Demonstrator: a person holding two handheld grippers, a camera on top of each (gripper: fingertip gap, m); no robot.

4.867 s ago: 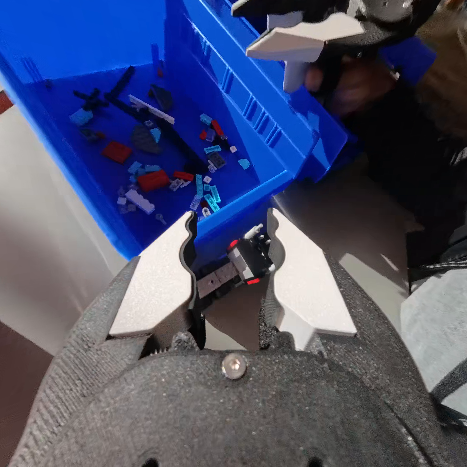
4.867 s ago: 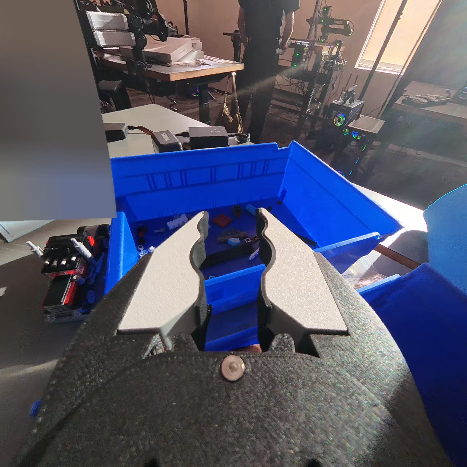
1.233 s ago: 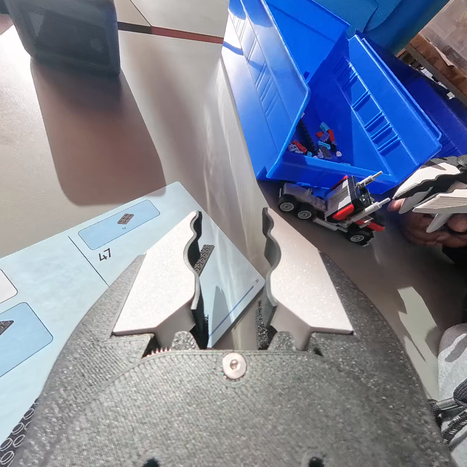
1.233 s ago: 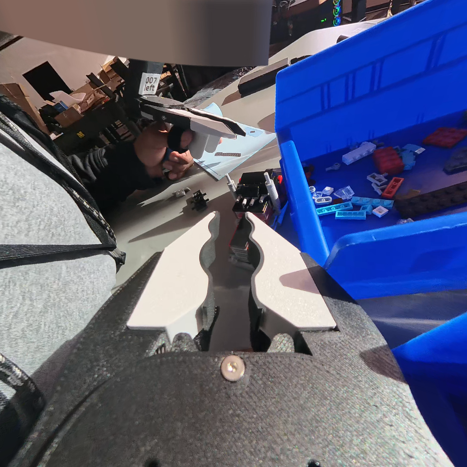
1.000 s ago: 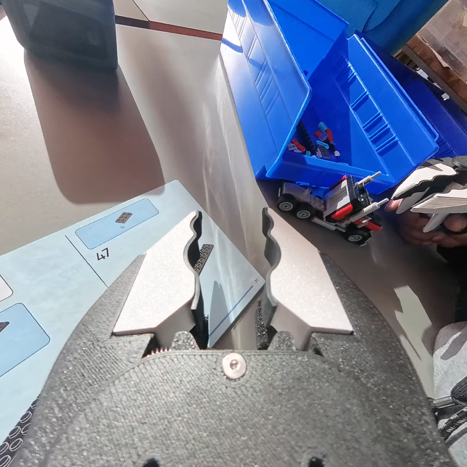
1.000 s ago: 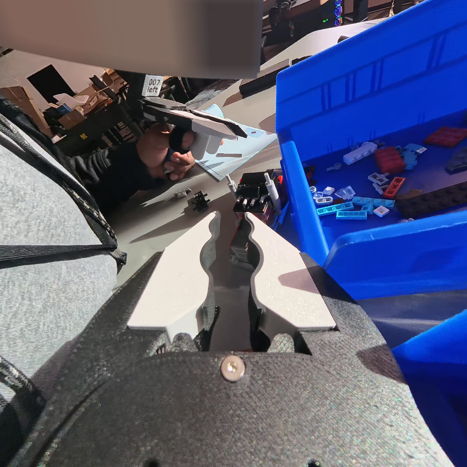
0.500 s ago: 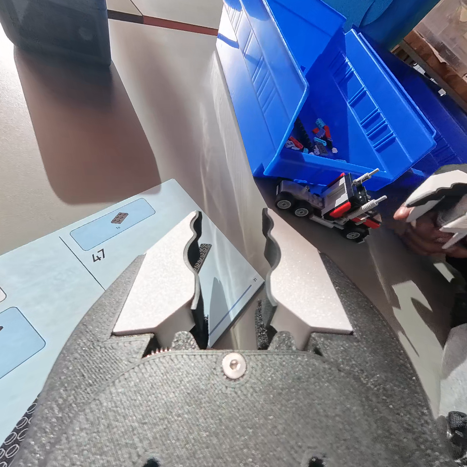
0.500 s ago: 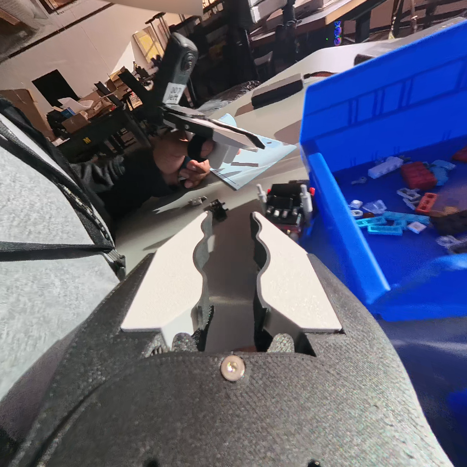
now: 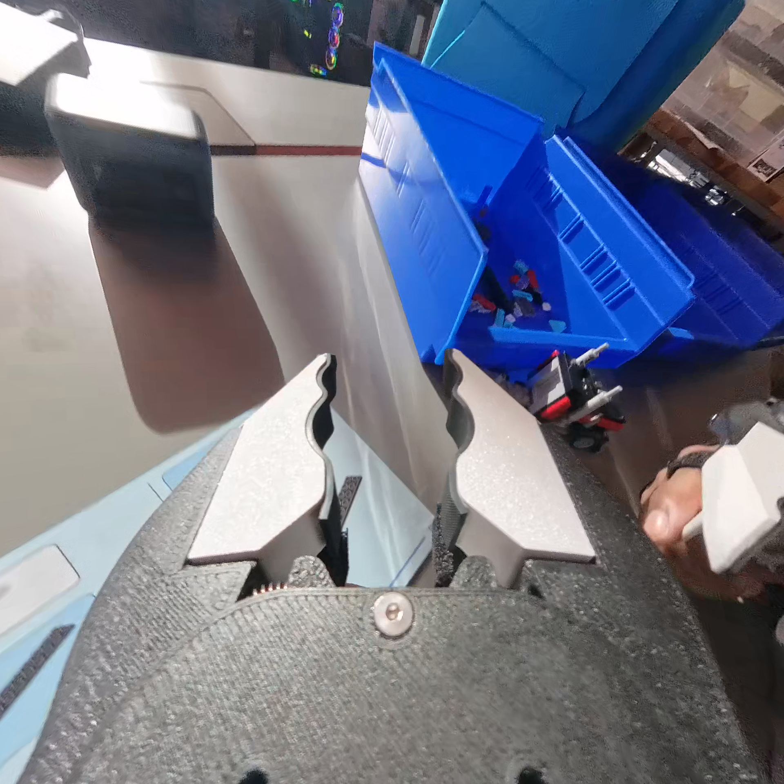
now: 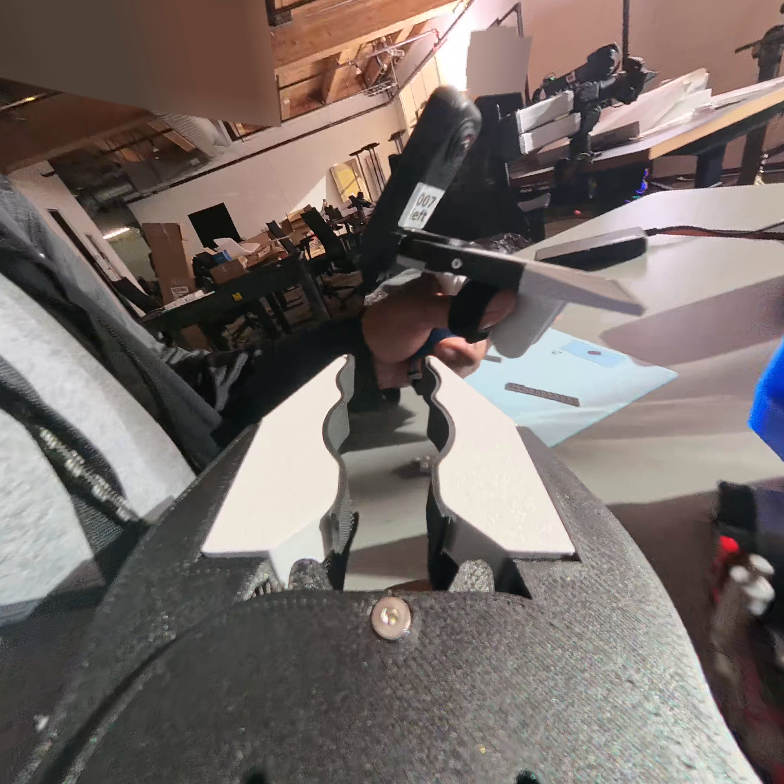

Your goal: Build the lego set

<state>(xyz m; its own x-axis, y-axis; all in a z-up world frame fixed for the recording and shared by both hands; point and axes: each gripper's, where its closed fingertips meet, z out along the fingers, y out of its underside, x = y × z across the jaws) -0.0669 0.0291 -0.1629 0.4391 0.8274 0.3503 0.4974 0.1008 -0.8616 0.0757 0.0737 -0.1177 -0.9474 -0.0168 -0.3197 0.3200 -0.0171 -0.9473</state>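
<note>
The lego truck (image 9: pixel 570 399) is partly built and stands on the worktop (image 9: pixel 254 263) by the blue bin (image 9: pixel 424 237) of loose bricks (image 9: pixel 515 292). Left claw (image 9: pixel 388 360) and right claw (image 10: pixel 387 365) are both released, holding nothing.

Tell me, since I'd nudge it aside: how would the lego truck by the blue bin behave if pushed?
The lego truck sits on wheels, so it would probably roll rather than slide. Its thin grey pipes stick out and might snap off. Built from small bricks, it looks light.
</note>
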